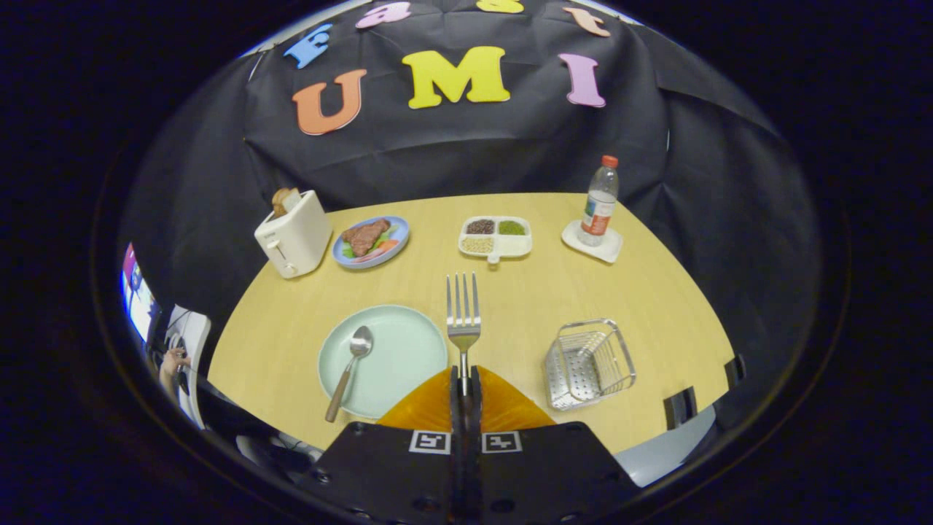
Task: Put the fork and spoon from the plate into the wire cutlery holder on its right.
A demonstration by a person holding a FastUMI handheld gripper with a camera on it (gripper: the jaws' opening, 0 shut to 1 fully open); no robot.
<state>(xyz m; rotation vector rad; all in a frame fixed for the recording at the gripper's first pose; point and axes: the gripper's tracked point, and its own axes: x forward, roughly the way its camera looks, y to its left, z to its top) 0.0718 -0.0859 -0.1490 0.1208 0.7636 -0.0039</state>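
Note:
My gripper (464, 373) is shut on the handle of a silver fork (463, 315), whose tines point straight ahead above the table. To the left of the fingers lies a pale green plate (401, 343) with a silver spoon (351, 368) resting on its left part, bowl away from me and handle over the near rim. The wire cutlery holder (589, 362) stands to the right of the fingers, with nothing in it. The held fork hangs between plate and holder.
On the yellow round table (525, 292), farther back: a white toaster with bread (293, 233), a blue plate with meat and vegetables (371, 240), a white divided tray of beans (496, 237), and a water bottle (599, 203) on a white coaster. A hand (172, 363) shows at far left.

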